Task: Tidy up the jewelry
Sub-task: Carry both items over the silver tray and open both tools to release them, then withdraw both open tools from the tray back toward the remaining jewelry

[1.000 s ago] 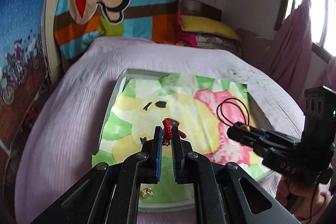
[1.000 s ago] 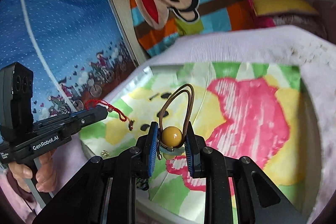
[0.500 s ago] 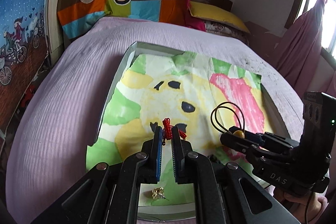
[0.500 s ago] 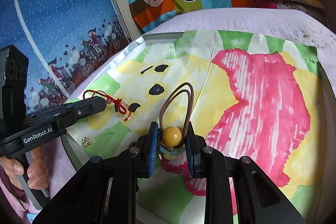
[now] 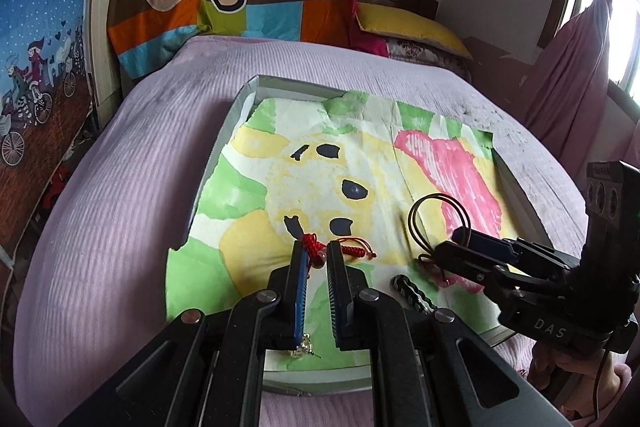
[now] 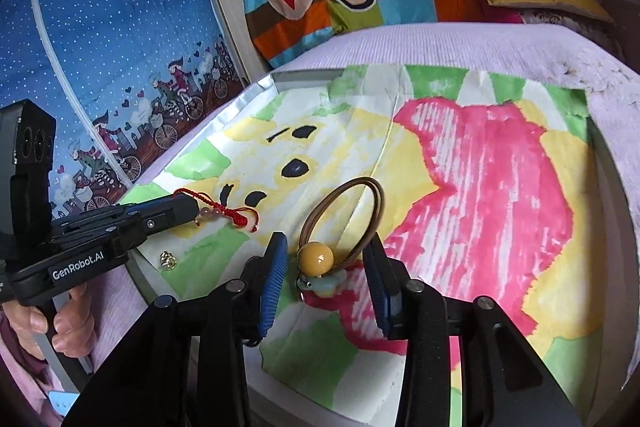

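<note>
The right gripper stands released, its jaws wide apart around a brown cord bracelet with a yellow bead lying on the painted paper. The left gripper pinches a red knotted bracelet near the paper's front. A small gold trinket sits half hidden beneath its fingers inside the tray.

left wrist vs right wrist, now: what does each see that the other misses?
Left wrist only: a dark braided bracelet on the paper by the right gripper, and the window curtain.

Right wrist only: the yellow bead and pale green charm of the brown cord loop, lying between its open fingers.

Both: the tray, red string bracelet at the left gripper, and small gold piece.
</note>
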The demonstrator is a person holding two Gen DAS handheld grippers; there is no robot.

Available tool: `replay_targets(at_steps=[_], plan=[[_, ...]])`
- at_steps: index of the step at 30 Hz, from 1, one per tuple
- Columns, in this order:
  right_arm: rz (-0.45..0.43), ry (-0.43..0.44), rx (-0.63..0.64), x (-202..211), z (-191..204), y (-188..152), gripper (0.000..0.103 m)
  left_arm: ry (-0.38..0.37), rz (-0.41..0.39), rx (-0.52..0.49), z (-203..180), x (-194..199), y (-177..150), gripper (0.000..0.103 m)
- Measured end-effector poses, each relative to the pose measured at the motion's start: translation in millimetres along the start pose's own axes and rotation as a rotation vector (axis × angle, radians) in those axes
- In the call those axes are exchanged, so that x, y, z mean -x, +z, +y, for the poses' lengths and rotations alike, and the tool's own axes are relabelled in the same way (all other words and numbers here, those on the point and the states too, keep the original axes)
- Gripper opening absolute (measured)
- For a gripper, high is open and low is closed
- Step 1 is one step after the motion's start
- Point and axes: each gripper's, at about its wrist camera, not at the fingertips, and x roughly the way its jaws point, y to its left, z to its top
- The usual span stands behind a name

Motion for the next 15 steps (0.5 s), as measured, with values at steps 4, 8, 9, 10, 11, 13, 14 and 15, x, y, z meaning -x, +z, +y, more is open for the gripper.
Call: replay_targets(at_steps=[4,8,9,10,11,13,14,15], plan=[[-0.068,-0.018,0.017,21,-1,-3,0.048,0.003,-0.047,-0.003,-1,13,-5,0.032],[-0.163,-0.043,0.034,51,1,-9,0.06,0.013,-0.122,0.015,-1,32,-11,0.055],[-0.186,-0.049,0.04,59,1,-11,0.064,0.012,-0.135,0.021,0,37,-12,0.056],[-0.203,-0.052,0.044,65,1,-12,0.066,0.01,-0.146,0.025,-1,41,-13,0.059],[-0.227,-0.059,0.051,74,2,-15,0.071,0.011,-0.162,0.026,-2,48,-15,0.06],[-0.266,-0.069,0.058,89,3,-18,0.077,0.022,-0.192,0.022,-4,57,-19,0.071],[-0.288,-0.074,0.058,97,3,-21,0.082,0.034,-0.214,0.016,-6,64,-22,0.074],[-0.31,-0.077,0.057,105,4,-23,0.087,0.04,-0.229,0.012,-7,69,-24,0.079]])
